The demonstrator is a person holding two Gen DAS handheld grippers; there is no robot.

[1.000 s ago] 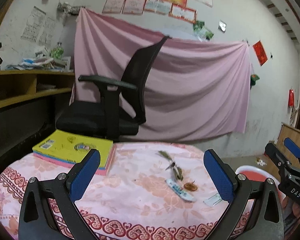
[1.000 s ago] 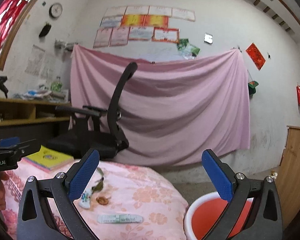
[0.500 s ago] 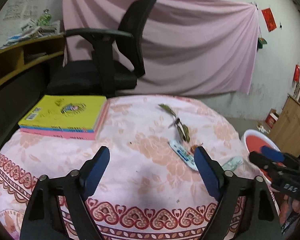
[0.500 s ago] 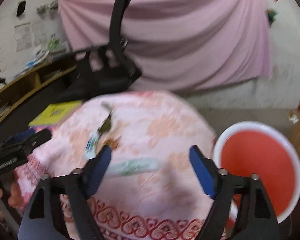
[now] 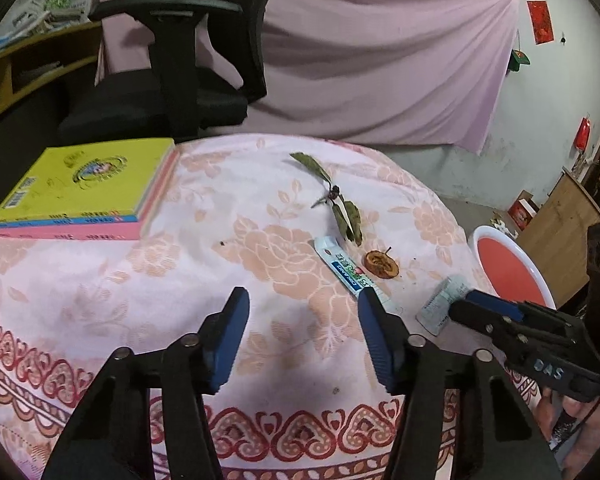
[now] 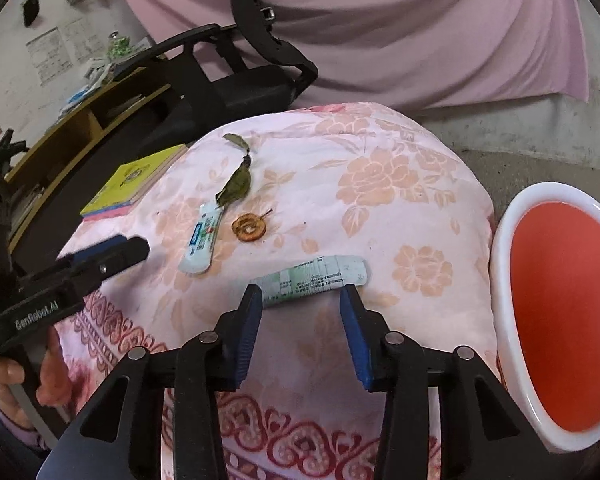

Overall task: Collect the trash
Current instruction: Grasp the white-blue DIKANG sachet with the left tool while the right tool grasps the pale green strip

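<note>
Trash is all uncollected on the tabletop (image 6: 380, 152): right gripper (image 6: 302, 300), jaws spread, straddles the green wrapper (image 6: 314, 274); left gripper (image 5: 302, 320) hovers spread; basin (image 6: 504, 240) looks empty.

Wrappers (image 6: 314, 278) on table (image 6: 400, 152), bin (image 6: 512, 220) right

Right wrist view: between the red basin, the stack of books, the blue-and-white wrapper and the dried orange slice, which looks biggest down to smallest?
1. Red basin, though it sits nearest the camera.
2. Stack of books, though farther back, so likely bigger than it seems.
3. Blue-and-white wrapper.
4. Dried orange slice.
</note>
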